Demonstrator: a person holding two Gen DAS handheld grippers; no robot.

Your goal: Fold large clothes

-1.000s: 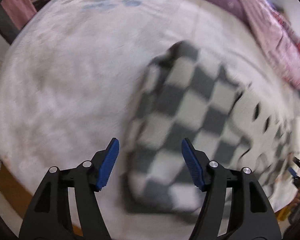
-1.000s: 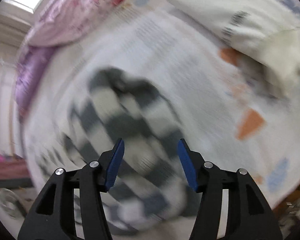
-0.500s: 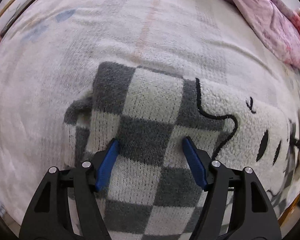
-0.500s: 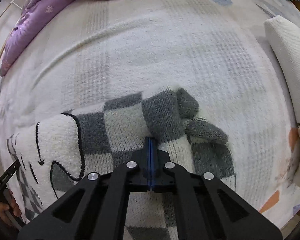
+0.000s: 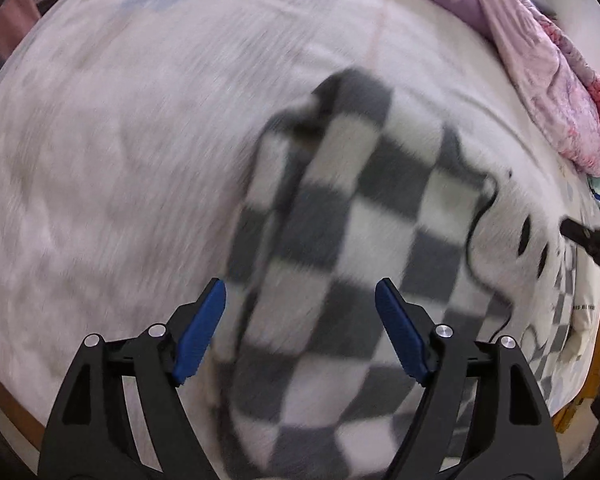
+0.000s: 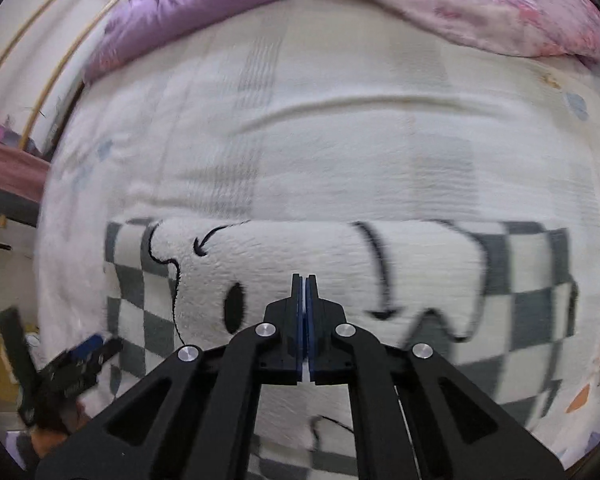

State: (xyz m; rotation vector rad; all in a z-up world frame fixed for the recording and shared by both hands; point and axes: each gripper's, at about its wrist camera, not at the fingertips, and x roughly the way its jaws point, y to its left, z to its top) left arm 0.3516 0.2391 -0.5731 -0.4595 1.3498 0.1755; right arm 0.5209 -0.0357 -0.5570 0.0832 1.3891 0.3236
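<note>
**Mid-fold: sweater flat on bed, neither gripper holding it**

The sweater (image 5: 352, 216) lay across the blanket (image 5: 132, 128) on the bed, grey-and-white checks w/ a fluffy white cartoon patch (image 6: 300, 252) in the middle. In the left wrist view 1 sleeve looked already folded in along the left side of the body, tho blur made the edge hard to read.

Left gripper (image 5: 300, 332) hung over the checked part, pointing steeply down. Its jaws had just been opening wider; cloth showed between them in the view but the pads weren't pressing on it. Right gripper (image 6: 304, 312) was closed tight, pads together, nothing visibly pinched, poised over the white patch.

Judgement: this was the gap between 2 folds – 1 fold laid down, hands resetting. Next move prob. calls for the right jaws to open, then both grippers to drop onto an edge or hem, pinch thru both layers, and carry it across evenly. Thick knit, so a shallow pinch may slip.
</note>
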